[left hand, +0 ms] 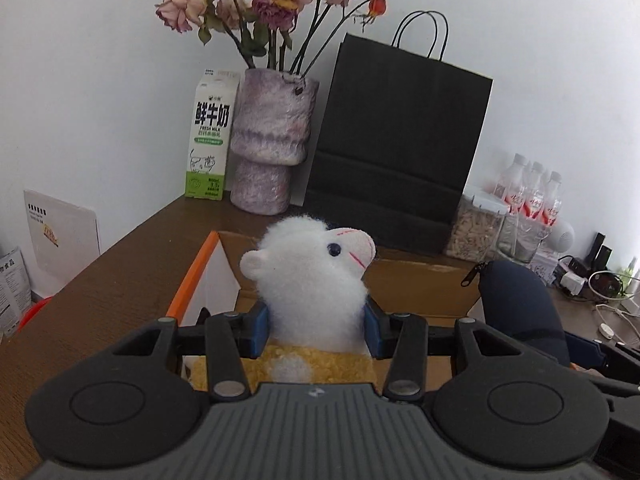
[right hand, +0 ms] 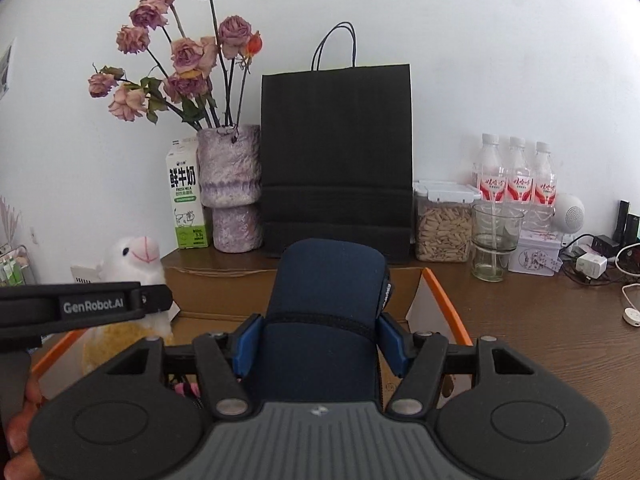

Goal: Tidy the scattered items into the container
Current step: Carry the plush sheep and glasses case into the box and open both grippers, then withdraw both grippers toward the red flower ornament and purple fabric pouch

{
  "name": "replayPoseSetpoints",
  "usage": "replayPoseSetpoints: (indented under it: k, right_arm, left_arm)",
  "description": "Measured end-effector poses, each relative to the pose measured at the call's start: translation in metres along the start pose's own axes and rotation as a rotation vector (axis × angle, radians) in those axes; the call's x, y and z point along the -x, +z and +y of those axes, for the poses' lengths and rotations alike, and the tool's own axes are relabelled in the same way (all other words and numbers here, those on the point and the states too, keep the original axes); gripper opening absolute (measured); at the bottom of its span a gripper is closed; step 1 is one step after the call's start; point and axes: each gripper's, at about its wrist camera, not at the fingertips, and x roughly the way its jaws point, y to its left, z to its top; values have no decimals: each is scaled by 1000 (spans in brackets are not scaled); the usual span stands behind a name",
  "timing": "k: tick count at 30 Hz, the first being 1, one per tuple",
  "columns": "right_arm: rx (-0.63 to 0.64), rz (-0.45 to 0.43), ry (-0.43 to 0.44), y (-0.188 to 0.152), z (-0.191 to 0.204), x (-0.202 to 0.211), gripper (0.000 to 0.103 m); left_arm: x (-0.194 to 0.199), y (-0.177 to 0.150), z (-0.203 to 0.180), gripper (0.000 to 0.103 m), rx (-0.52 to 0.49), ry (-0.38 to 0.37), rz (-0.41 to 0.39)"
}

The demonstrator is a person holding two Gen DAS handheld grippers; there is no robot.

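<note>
Left tongs (left hand: 317, 330) are clamped on a plush sheep (left hand: 312, 276), blue pads squeezing its fluffy white neck just above the yellow body, head sticking up past the tips. Right tongs (right hand: 320, 346) are gripping a navy zip pouch (right hand: 330, 292), pads pressed on both sides of it, top end poking up beyond the tips.

Both loads hang over the open cardboard box (right hand: 224, 284) with the orange-edged flaps, which sits on the brown counter (right hand: 540, 320) right under and ahead of both tongs. From the right wrist view the sheep is off to the left of the pouch, with the left tongs' arm crossing in front of it.

Past the box, against the wall: a fresh milk carton (left hand: 208, 140), a fuzzy purple vase (left hand: 272, 140) of dried roses, a black paper bag (left hand: 400, 140), and further right a jar of seeds (right hand: 442, 224) plus three water bottles (right hand: 516, 176).
</note>
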Motion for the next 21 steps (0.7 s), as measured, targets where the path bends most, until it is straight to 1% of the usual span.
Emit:
replayPoseSetpoints:
  k: [8, 11, 12, 13, 14, 15, 16, 17, 21]
  right_arm:
    - [33, -1, -6, -4, 5, 5, 60]
    - [45, 13, 0, -6, 7, 4, 62]
    - [44, 21, 2, -7, 7, 3, 63]
    - [40, 29, 0, -8, 7, 4, 64]
    - [40, 30, -7, -8, 7, 5, 66]
    - [43, 27, -15, -9, 8, 8, 70]
    - [47, 19, -23, -9, 9, 10, 85]
    - [51, 9, -25, -10, 9, 14, 96]
    - [48, -9, -11, -9, 9, 23, 100]
  left_arm:
    - [4, -7, -8, 47, -46, 20, 0]
    - [5, -8, -10, 50, -57, 22, 1]
    - [6, -8, -10, 57, -58, 27, 2]
    - [6, -9, -11, 73, -61, 39, 1]
    - [8, -10, -11, 82, -65, 49, -8]
    - [10, -11, -11, 96, -69, 53, -25]
    - [13, -11, -10, 103, -70, 55, -46]
    - [17, -11, -9, 103, -68, 58, -64]
    - [24, -11, -5, 103, -39, 55, -86]
